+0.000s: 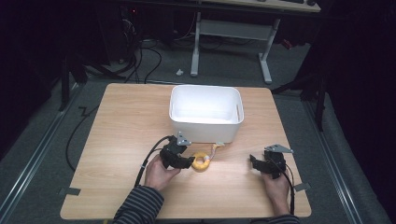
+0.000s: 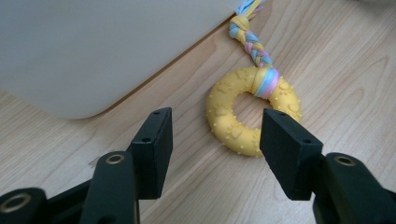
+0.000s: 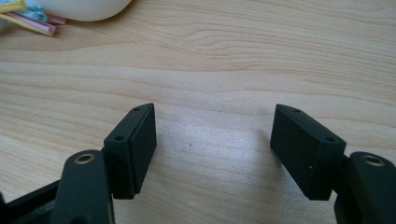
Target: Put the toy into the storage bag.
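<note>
My left gripper [image 2: 215,140], jaws wide and empty, is the nearer one: the yellow ring toy [image 2: 252,112] lies flat just ahead, right of centre, its braided tail [image 2: 250,39] running toward the white bin [image 1: 205,112].
</note>
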{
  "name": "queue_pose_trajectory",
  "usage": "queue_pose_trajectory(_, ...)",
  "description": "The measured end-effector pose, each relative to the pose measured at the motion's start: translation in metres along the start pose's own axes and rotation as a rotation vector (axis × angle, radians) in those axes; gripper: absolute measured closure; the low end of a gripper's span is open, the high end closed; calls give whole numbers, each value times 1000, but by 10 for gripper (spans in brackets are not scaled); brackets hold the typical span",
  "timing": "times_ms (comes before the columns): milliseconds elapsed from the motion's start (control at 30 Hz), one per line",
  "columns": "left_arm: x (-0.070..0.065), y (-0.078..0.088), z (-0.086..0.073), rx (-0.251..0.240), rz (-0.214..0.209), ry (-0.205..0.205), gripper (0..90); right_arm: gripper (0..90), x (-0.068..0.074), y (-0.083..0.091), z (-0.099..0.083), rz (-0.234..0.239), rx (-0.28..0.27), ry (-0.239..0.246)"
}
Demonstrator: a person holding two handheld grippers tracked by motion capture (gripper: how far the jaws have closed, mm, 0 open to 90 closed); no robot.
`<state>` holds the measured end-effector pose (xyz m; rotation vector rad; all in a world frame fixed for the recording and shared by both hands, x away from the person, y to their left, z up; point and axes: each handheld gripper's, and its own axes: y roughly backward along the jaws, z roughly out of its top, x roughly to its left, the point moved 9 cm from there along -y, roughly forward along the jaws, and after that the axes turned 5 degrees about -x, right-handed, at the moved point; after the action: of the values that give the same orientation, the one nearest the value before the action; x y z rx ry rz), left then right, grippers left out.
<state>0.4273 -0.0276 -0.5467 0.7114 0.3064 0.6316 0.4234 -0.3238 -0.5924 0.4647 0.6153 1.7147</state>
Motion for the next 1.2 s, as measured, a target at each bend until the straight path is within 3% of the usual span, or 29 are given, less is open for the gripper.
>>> queue_pose_trajectory(100, -4, -8, 2, 52, 0, -23, 473, 317, -3, 1, 0, -5, -2, -24)
queue_pose_trajectory(333, -9, -21, 11, 92, 17, -47, 485, 317, -2, 0, 0, -13, 1, -12)
queue_pose_trajectory(633, -8, -36, 9, 167, 51, -77, 529, 309, -4, 1, 0, -18, 0, -18)
queue_pose_trajectory(1200, -6, -48, 3, 214, 62, -78, 622, 304, -3, 0, 0, -18, 1, -11)
